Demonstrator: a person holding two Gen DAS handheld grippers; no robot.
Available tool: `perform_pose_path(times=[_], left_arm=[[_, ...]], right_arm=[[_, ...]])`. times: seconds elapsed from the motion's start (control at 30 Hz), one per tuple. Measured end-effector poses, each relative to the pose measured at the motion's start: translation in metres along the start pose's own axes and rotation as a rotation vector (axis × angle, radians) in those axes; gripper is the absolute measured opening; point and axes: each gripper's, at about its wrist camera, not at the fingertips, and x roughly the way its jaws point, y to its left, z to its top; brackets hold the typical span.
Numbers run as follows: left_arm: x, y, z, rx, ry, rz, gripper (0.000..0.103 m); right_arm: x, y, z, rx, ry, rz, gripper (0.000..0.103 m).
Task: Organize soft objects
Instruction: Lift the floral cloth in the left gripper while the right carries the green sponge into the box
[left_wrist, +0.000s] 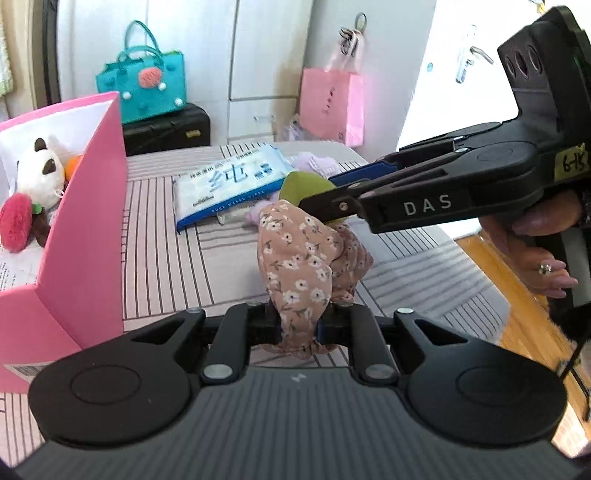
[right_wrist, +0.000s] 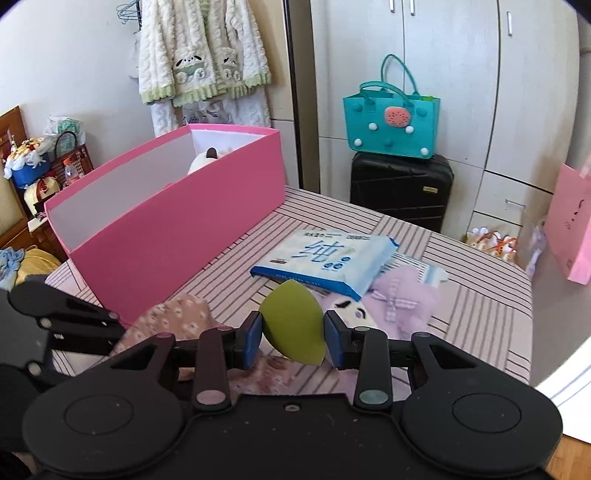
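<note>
While both tongs are carrying loads, the pink box is sitting to their left on the striped table, open top unobstructed, left gripper nearer. It's clamping the floral scrunchie; right gripper is pinching the green sponge, long axis upright. Wipes pack and lilac plush are lying behind.

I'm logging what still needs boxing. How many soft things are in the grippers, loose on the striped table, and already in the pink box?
In grippers: 2, floral fabric scrunchie, green teardrop sponge
Loose on table: 2, blue-white wipes pack, lilac bow plush
In pink box: 2 clearly visible, panda plush, red plush strawberry
Total: 6
</note>
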Motion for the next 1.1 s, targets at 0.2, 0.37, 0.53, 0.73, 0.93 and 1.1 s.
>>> perform_pose_path(times=[0.2,0.37,0.53,0.73,0.93,1.1], left_arm=[[-0.014,-0.003,0.0,0.05,0.057,-0.012,0.014],[-0.035,-0.001,0.004,0.062,0.093,-0.017,0.014],[-0.054,0.002,0.008,0.08,0.11,-0.025,0.014],[-0.073,0.006,0.012,0.099,0.11,-0.023,0.014],[-0.089,0.011,0.014,0.098,0.089,-0.016,0.014],[-0.107,0.02,0.019,0.09,0.083,-0.025,0.014]], right_arm=[[-0.012,0.013,-0.006,-0.057,0.015,-0.021,0.041],[-0.026,0.025,-0.015,-0.071,0.01,-0.027,0.041],[-0.041,0.034,-0.019,-0.077,0.001,0.001,0.041],[-0.056,0.049,-0.017,-0.096,-0.007,0.019,0.042],[-0.077,0.065,-0.014,-0.143,-0.045,-0.002,0.042],[-0.089,0.076,-0.007,-0.167,-0.063,0.0,0.042]])
